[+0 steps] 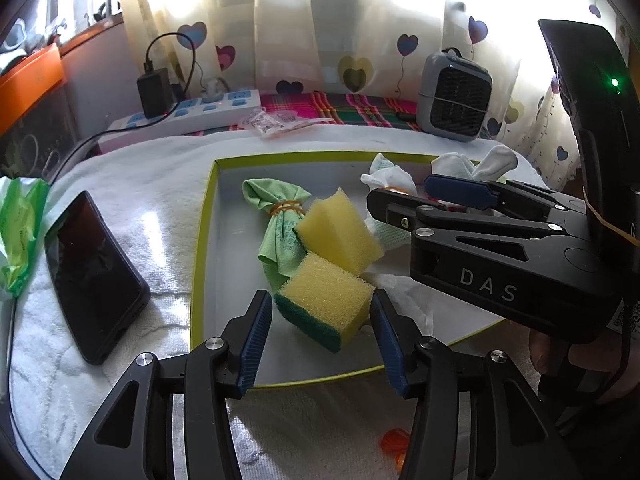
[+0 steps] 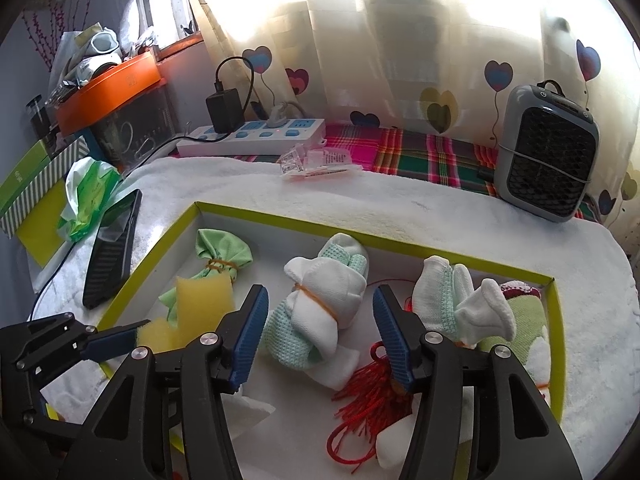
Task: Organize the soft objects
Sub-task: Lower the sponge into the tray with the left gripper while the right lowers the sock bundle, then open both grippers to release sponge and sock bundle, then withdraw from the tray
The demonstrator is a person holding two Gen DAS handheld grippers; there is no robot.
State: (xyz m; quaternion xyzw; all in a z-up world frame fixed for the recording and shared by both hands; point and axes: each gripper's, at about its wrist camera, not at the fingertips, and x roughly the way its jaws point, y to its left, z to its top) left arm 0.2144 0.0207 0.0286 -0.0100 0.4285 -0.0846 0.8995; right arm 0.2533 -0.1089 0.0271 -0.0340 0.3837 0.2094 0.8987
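A shallow box with a yellow-green rim [image 1: 202,240] [image 2: 320,226] holds the soft things. In the left wrist view my left gripper [image 1: 320,330] is open, its pads either side of a yellow-and-green sponge [image 1: 326,300]. A second yellow sponge [image 1: 338,232] leans on a green cloth bundle [image 1: 276,208] tied with a rubber band. My right gripper [image 2: 316,336] is open around a white and mint sock bundle [image 2: 320,308]. A second sock bundle [image 2: 460,300], a green plush [image 2: 524,316] and a red tassel [image 2: 360,396] lie near it.
A black phone [image 1: 92,276] lies left of the box on the white towel [image 2: 440,208]. A green plastic bag [image 1: 18,232] is at the far left. A power strip [image 2: 256,136] and a small grey fan [image 2: 546,156] stand at the back. An orange object [image 1: 394,444] lies near the front.
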